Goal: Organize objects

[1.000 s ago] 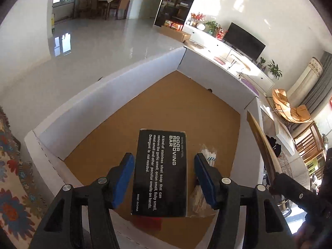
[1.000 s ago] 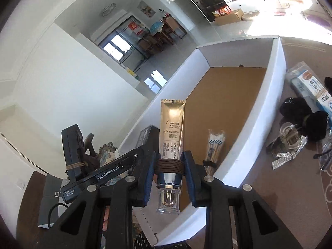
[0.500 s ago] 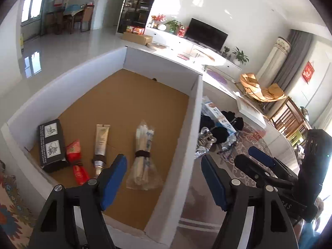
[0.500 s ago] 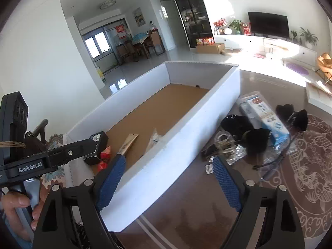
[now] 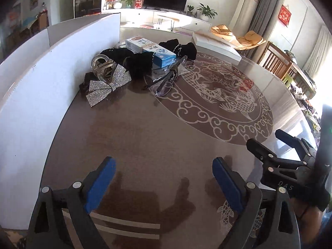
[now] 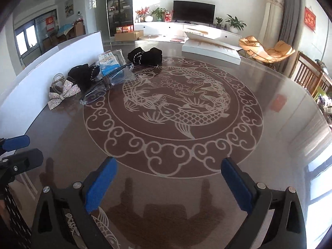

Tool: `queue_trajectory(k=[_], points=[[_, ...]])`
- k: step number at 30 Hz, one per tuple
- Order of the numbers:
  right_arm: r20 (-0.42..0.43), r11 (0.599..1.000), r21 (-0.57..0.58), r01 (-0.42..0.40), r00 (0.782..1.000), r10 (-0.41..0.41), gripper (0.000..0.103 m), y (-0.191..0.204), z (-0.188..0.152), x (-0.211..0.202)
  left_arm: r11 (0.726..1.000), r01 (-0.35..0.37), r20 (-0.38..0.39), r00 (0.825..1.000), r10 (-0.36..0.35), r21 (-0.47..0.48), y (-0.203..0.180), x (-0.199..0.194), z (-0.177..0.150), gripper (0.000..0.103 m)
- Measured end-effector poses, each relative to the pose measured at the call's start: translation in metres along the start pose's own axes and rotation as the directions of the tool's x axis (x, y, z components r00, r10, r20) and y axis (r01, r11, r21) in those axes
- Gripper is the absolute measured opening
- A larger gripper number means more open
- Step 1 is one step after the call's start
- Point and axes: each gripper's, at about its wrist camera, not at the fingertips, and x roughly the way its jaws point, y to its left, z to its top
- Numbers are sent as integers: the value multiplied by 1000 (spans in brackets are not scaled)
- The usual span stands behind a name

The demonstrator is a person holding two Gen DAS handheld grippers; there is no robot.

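Observation:
Both grippers hang over the brown glass-topped table (image 5: 145,137), jaws opening wide with nothing between them. My left gripper (image 5: 164,183) is beside the white box wall (image 5: 41,87). My right gripper (image 6: 169,183) is over the fish pattern's rim (image 6: 166,166). Loose items lie in a pile against the box: a sparkly silver bow (image 5: 108,86) (image 6: 63,94), a clear hair claw (image 5: 101,67), black pouches (image 5: 137,62) (image 6: 145,56), a blue-white carton (image 5: 151,49) (image 6: 109,62) and clear glasses (image 5: 166,83) (image 6: 99,92). The box's inside is hidden.
A flat white box (image 6: 211,48) lies at the table's far side. The right gripper's body (image 5: 290,166) shows at the left wrist view's right edge, and the left gripper's fingers (image 6: 16,143) at the right wrist view's left edge. Wooden chairs (image 6: 309,72) stand beyond the table.
Both grippers let go of the black soap box and the gold tube inside the white box, opened wide, and swung right, out over the table with the fish pattern.

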Motion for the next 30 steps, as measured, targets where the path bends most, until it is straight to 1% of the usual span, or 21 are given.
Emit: queue_trajectory(k=[2,3,5,7,9,11,12,16,21,24,27,30], points=[[-9,1000,7,-7,1000,7,100,2,-2,5,999,-54,-9,999,54,2,7,7,-7,95],[-15,1000,13,-11,1000,11,100,4,-4,8,998,-63,-22,998,63,-16,10,9,-7,95],[-40,999,28,-16,999,17,100,7,-7,14,997,-63,-7,998,63,-49,17,7,-7,95],[-68,999,41,-6,998,8,100,11,-8,19,994,-93,0,996,93,-63,20,6,-8,95],[-73,999,31,12,997,-10,100,15,-8,21,993,-106,-7,994,106,-56,20,7,-8,95],[-77,999,33,10,997,-8,101,14,-8,22,992,-122,-15,992,122,-36,17,9,-8,95],[-80,999,37,12,997,-9,103,13,-9,22,992,-127,-21,992,127,-25,15,11,-8,95],[-80,999,36,15,997,-12,103,14,-9,22,990,-138,-42,990,138,1,11,16,-9,95],[-81,999,36,15,997,-13,103,14,-9,22,986,-162,-47,985,163,25,7,18,-10,95],[-80,999,35,15,997,-12,103,14,-9,22,987,-161,-49,986,162,30,6,19,-10,97],[-80,999,35,15,997,-12,103,14,-9,22,986,-166,-60,984,168,24,8,20,-10,103],[-80,999,35,15,997,-12,103,14,-9,22,986,-168,-62,984,169,19,8,20,-10,103]])
